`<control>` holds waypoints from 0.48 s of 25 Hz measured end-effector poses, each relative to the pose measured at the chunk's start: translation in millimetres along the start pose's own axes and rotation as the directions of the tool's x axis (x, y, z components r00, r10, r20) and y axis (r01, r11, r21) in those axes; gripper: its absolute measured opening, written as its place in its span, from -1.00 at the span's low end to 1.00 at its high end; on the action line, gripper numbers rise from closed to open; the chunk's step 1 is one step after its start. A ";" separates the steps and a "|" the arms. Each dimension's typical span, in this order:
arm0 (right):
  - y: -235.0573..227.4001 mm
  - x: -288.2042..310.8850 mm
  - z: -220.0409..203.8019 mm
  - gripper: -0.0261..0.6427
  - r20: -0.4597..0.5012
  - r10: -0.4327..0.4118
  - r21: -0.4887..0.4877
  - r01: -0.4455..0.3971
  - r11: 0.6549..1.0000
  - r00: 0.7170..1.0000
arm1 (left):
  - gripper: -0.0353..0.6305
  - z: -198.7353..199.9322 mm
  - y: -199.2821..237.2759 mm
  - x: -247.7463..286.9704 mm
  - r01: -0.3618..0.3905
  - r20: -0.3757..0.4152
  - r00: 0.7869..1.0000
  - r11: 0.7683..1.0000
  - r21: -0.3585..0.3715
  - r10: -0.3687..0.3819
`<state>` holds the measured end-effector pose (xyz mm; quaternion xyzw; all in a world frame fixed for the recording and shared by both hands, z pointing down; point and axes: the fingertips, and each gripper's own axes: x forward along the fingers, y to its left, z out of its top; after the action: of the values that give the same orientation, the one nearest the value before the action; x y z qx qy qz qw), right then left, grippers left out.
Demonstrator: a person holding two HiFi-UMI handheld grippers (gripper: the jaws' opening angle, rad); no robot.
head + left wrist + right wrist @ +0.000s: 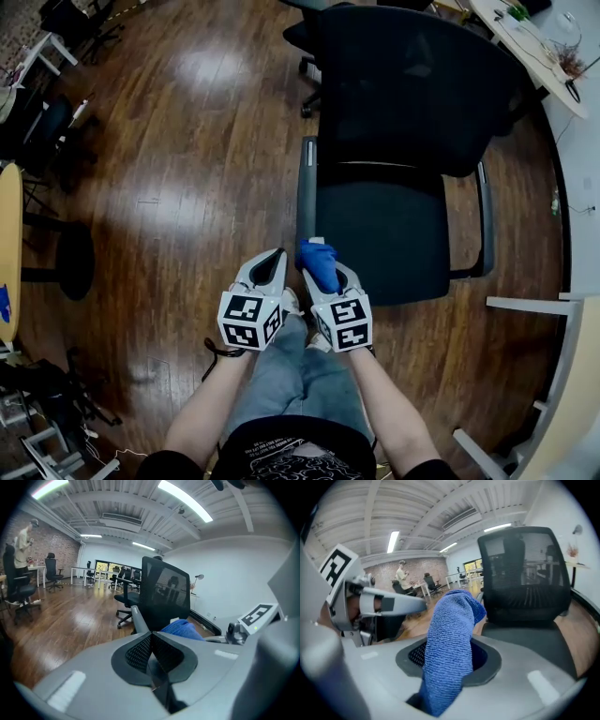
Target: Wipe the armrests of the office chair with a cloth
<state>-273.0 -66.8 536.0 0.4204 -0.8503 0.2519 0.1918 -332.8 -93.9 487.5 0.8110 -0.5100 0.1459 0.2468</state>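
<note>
Looks like the approach step: right gripper [330, 281] fingers clamp the cloth [317, 261] right at the armrest's [307, 192] front end, left gripper [270, 265] fingers pinched together empty, so next it probably needs pressing down and rubbing along.

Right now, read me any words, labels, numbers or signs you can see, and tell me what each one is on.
No text here can be read.
Shirt: a white print, too blurred and cut off to read.
Left gripper and right gripper: black-and-white square patterns only, no letters or numbers.
Cloth in the right gripper: no label shows.
</note>
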 end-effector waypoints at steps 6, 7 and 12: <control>-55.9 -18.1 -27.4 -0.51 0.035 -0.093 0.266 0.080 0.961 0.995 | -0.88 -1.9 -23.9 2.1 0.024 -0.012 1.000 0.999 0.036 -0.023; -56.4 -14.9 -31.7 -0.51 0.036 -0.088 0.297 0.074 0.952 0.995 | -0.88 -4.0 -25.9 2.9 0.028 -0.016 0.999 0.999 0.035 -0.028; -52.3 6.9 -39.3 -0.51 0.075 -0.052 0.470 0.011 0.882 0.996 | -0.88 -14.9 -26.9 11.9 0.046 -0.054 0.998 0.998 0.043 -0.043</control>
<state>-230.1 -75.1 585.1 0.4783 -0.7646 0.4288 0.0518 -303.1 -85.1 499.1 0.8232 -0.4817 0.1732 0.2457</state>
